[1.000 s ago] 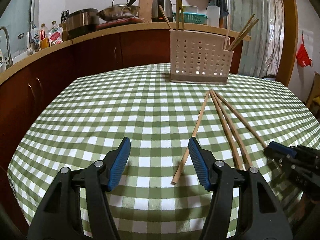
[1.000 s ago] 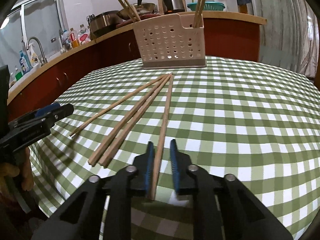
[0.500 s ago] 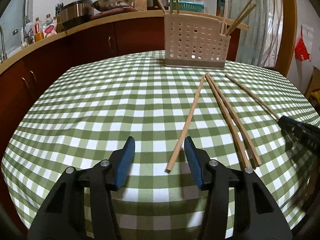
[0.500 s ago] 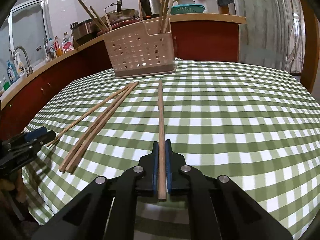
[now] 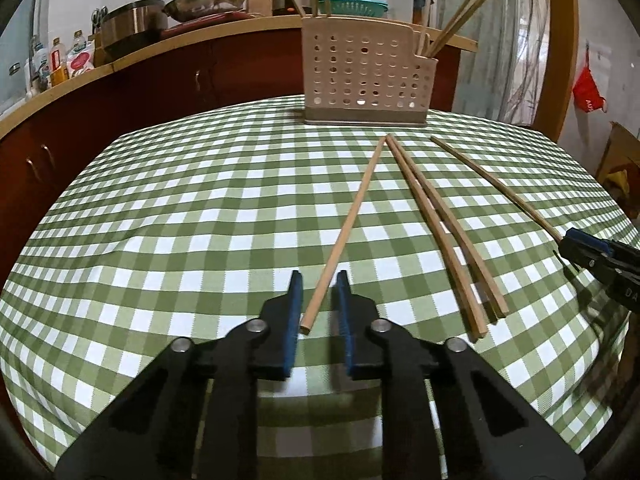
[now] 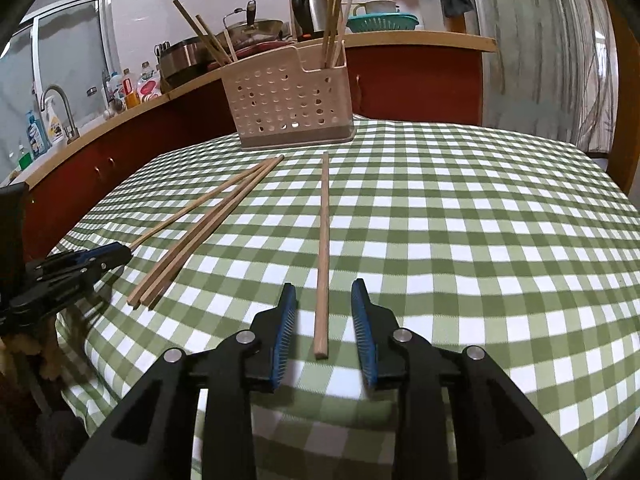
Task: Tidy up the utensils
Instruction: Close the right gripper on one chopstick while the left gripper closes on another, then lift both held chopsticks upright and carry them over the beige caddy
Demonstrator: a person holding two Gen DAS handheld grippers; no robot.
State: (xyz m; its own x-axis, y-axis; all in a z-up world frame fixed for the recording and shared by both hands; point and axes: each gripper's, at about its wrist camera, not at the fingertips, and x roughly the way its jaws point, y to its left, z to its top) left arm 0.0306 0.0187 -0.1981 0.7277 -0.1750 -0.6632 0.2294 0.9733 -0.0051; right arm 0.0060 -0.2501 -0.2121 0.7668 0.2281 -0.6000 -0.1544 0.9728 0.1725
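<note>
Several wooden chopsticks lie on the green checked tablecloth (image 5: 160,220). My left gripper (image 5: 319,280) is open, its jaws close on either side of the near end of one chopstick (image 5: 348,224) without touching it. Two more chopsticks (image 5: 440,228) lie together to its right. My right gripper (image 6: 323,294) is open around the near end of a separate chopstick (image 6: 324,236), which rests on the cloth. A beige perforated utensil holder (image 5: 366,76) stands at the table's far side with chopsticks upright in it; it also shows in the right wrist view (image 6: 290,98).
A wooden counter (image 5: 160,46) with pots, a kettle and bottles runs behind the table. Dark red cabinets (image 5: 140,92) stand below it. A doorway with a curtain (image 5: 520,40) is at the right. The table edge drops off near both grippers.
My left gripper has moved in over the chopstick's end and its jaws have narrowed. My right gripper, shut on its chopstick half a second ago, has opened; the chopstick lies on the cloth.
</note>
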